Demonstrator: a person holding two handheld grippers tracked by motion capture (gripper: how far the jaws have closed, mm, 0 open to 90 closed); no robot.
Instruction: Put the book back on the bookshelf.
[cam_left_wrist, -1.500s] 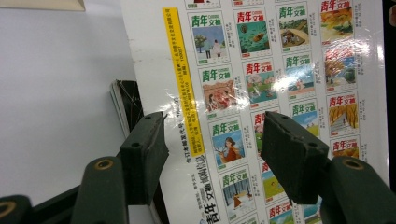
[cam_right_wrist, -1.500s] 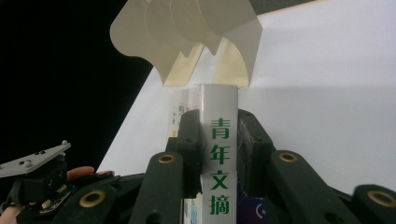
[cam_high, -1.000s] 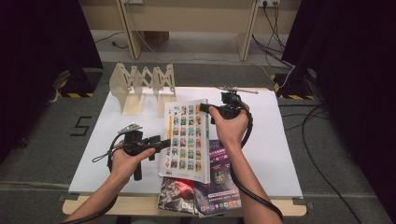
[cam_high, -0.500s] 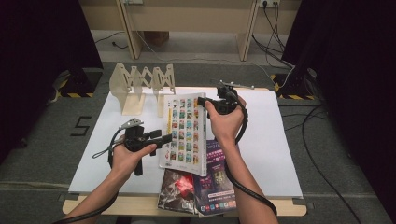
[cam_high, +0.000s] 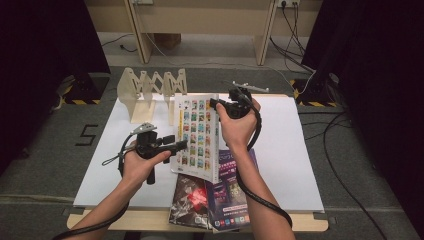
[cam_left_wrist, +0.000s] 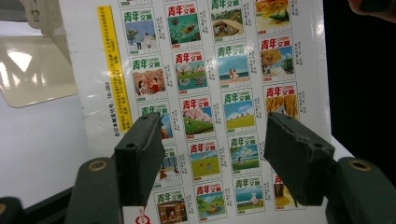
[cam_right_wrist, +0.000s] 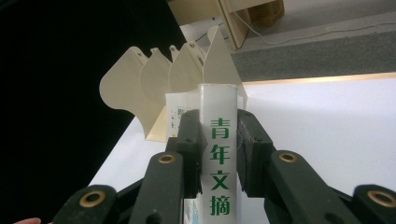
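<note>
Nearest the person, at the table's front edge, two dark-covered magazines (cam_high: 212, 197) lie flat, one partly over the other, overhanging the white sheet (cam_high: 295, 150) that covers the tabletop. Above them a white magazine (cam_high: 197, 135) with a grid of small colour cover pictures is held up off the table, its lower corner hanging over the dark ones.

The left gripper (cam_high: 177, 146) is held in the left hand (cam_high: 140, 162) just beside the white magazine's left edge. In the left gripper view its two black jaws stand wide apart, with the printed back cover (cam_left_wrist: 210, 93) beyond them and nothing pressed between the pads.

The right gripper (cam_high: 216, 104), in the right hand (cam_high: 240, 125), grips the white magazine near its top. In the right gripper view both pads press against the two sides of the spine (cam_right_wrist: 218, 158) (green characters run down it), so the jaws are narrowed and clamped on the magazine.

Farther back, on the far left part of the white sheet, stands a pale wooden accordion rack (cam_high: 150, 90) with several upright dividers; the right gripper view shows those dividers (cam_right_wrist: 177, 79) just behind the magazine's top.
</note>
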